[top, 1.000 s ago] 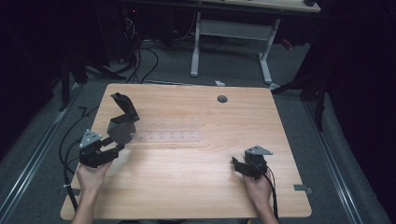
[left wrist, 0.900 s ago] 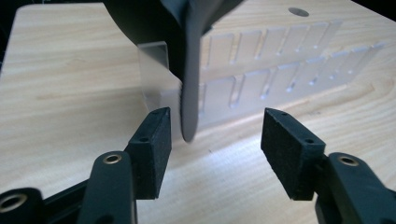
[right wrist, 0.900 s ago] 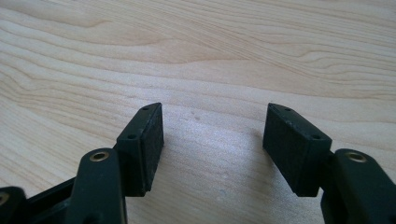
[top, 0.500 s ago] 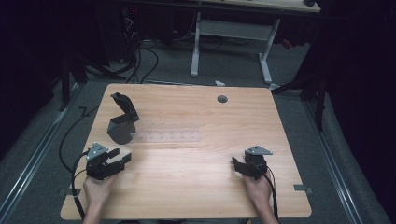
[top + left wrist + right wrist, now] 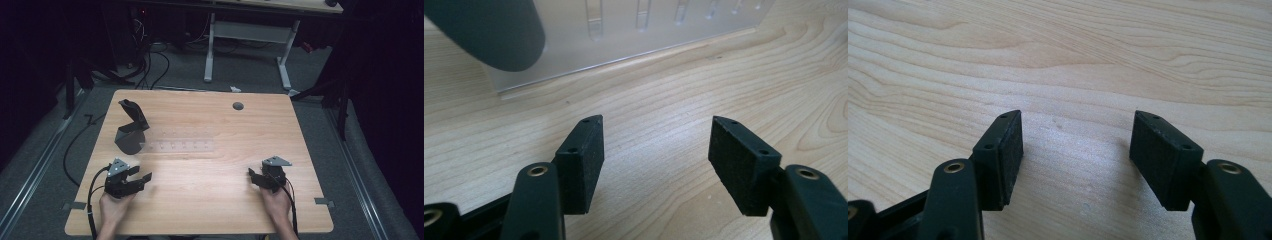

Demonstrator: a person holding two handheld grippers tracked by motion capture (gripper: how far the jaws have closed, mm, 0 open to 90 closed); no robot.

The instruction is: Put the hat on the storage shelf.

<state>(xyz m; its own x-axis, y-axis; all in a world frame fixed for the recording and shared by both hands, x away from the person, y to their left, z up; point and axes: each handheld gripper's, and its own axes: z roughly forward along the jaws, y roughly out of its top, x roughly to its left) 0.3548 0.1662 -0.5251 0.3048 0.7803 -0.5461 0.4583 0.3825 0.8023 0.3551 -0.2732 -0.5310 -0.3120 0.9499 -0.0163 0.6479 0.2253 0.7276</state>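
Clear acrylic, the slotted rack (image 5: 177, 146) lies crosswise on the desk (image 5: 210, 200), just ahead of our left claw (image 5: 144, 178), the nearer one; both it and the right claw (image 5: 251, 175) gape wide, empty.

Rack (image 5: 180, 147): clear plastic strip with a row of slots, lying flat across the table's left-centre, lengthwise left to right.
Dark holder (image 5: 131, 131): grey-black, rounded base, angled arm rising far-left; touching the rack's left end.
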